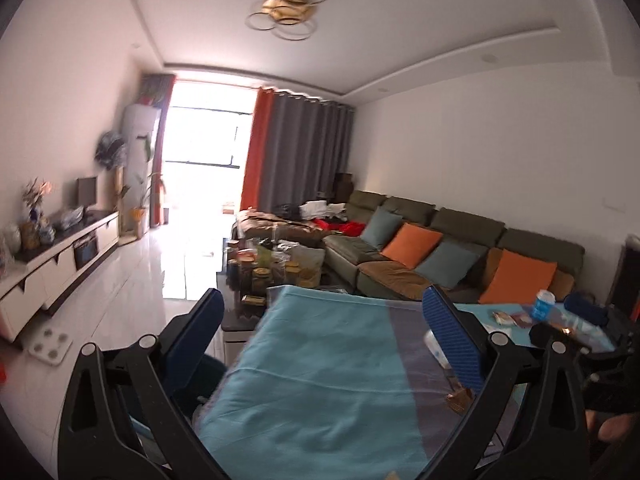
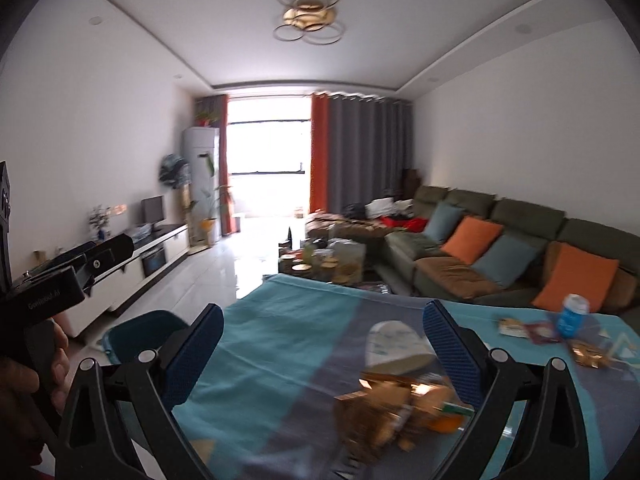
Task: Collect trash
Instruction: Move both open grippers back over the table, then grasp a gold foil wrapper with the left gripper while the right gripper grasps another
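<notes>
Both cameras are looking down a long living room from over a table [image 2: 288, 320] that's wearing a teal cloth with a grey band running across it. The fabric is looking soft and a bit creased. Behind it an olive green sofa [image 2: 520, 220] is running along the right wall, with orange and grey-blue cushions [image 2: 472, 238] sitting on it in turns. A low coffee table [image 2: 320, 264] between the sofa and the white TV cabinet [image 2: 160, 248] is carrying jars and packets, too small to tell what's in them. Grey and orange curtains [image 2: 360, 152] are hanging by a bright window, and a ring-shaped gold lamp [image 2: 310, 12] is sitting on the ceiling. The floor is glossy white tile.

The trash is lying on the right part of the table: crinkly gold wrappers [image 2: 396, 404] in a loose heap close to the right tongs, a white rounded packet [image 2: 394, 344] just behind them, and further right a blue can [image 2: 572, 316] standing upright beside a couple of flat snack packets [image 2: 524, 328] and another gold scrap [image 2: 588, 354]. It's all blurry.

The right tongs [image 2: 322, 344] are spread wide, holding nothing, hovering over the cloth. The left tongs [image 1: 322, 332] are also gaping, nothing between the blue ribbed pads [image 1: 448, 332]. A teal chair [image 2: 140, 332] is sitting at the table's left edge.
</notes>
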`<act>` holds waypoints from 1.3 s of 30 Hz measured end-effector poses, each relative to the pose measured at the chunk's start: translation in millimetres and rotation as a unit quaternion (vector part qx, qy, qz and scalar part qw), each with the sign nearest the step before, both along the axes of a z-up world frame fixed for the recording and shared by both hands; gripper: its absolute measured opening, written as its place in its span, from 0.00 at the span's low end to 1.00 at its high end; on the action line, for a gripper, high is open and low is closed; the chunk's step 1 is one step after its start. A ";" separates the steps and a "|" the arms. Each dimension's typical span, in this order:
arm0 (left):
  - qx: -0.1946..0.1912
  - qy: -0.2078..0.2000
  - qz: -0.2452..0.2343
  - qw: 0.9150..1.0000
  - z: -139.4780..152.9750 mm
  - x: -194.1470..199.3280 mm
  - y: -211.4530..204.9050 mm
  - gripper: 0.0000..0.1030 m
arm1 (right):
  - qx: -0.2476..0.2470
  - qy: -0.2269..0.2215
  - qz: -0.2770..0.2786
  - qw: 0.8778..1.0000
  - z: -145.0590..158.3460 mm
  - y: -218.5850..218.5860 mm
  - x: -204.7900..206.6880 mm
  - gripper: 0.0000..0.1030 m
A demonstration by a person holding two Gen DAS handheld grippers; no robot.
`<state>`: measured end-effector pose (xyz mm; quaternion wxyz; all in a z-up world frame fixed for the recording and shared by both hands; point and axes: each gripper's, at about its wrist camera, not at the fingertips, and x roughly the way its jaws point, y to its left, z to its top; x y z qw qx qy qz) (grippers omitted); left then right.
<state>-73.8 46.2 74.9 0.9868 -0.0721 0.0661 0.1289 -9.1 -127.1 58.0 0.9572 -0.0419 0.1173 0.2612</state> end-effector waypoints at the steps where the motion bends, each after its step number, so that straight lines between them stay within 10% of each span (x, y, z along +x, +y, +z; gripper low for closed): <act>1: 0.003 -0.001 -0.004 1.000 -1.2 1.0 -3.9 0.95 | 0.001 -0.005 -0.015 1.000 -1.1 -7.3 -3.0 0.94; 14: 0.003 0.038 -0.116 0.993 -31.1 28.8 -54.3 0.95 | 0.027 0.021 -0.143 0.989 -33.3 -83.4 -11.3 0.94; 39: 0.014 0.142 -0.215 0.966 -94.5 121.6 -101.9 0.95 | 0.035 0.096 -0.168 0.981 -64.8 -105.4 16.2 0.93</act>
